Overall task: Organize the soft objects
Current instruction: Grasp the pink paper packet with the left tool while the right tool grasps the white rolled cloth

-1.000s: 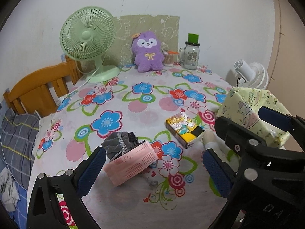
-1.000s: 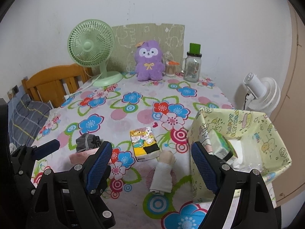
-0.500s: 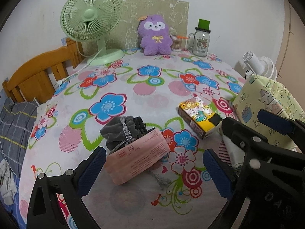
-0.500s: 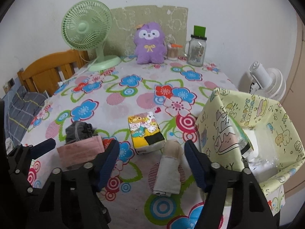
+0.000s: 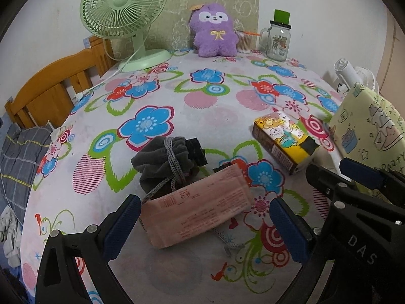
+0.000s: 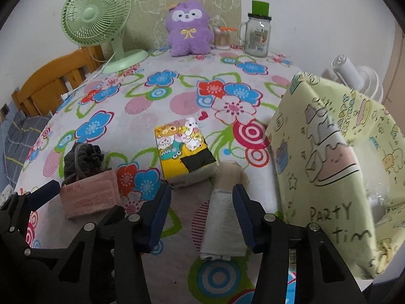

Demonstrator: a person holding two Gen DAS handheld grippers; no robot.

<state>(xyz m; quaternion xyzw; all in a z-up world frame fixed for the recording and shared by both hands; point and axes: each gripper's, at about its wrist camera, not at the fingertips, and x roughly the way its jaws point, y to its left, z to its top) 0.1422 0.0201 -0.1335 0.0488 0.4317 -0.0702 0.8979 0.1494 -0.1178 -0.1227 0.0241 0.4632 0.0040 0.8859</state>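
A pink tissue pack (image 5: 196, 205) lies on the flowered tablecloth between the open jaws of my left gripper (image 5: 205, 224); it also shows in the right wrist view (image 6: 88, 195). A grey drawstring pouch (image 5: 164, 163) lies just behind it. A yellow cartoon tissue pack (image 6: 183, 149) lies mid-table. A rolled white and beige sock (image 6: 224, 210) lies between the open jaws of my right gripper (image 6: 202, 215), close to the right finger. A yellow-green party bag (image 6: 334, 167) stands at the right.
At the back stand a green desk fan (image 5: 124, 17), a purple plush toy (image 5: 215, 30), a cotton-swab jar (image 6: 222, 38) and a glass mug jar (image 5: 277, 40). A wooden chair (image 5: 53, 91) is at the left edge. A white fan (image 6: 354, 76) is behind the bag.
Both grippers have moved forward and down toward the table. The left now has the pink pack between its jaws, the right the rolled sock. Nothing has been picked up.
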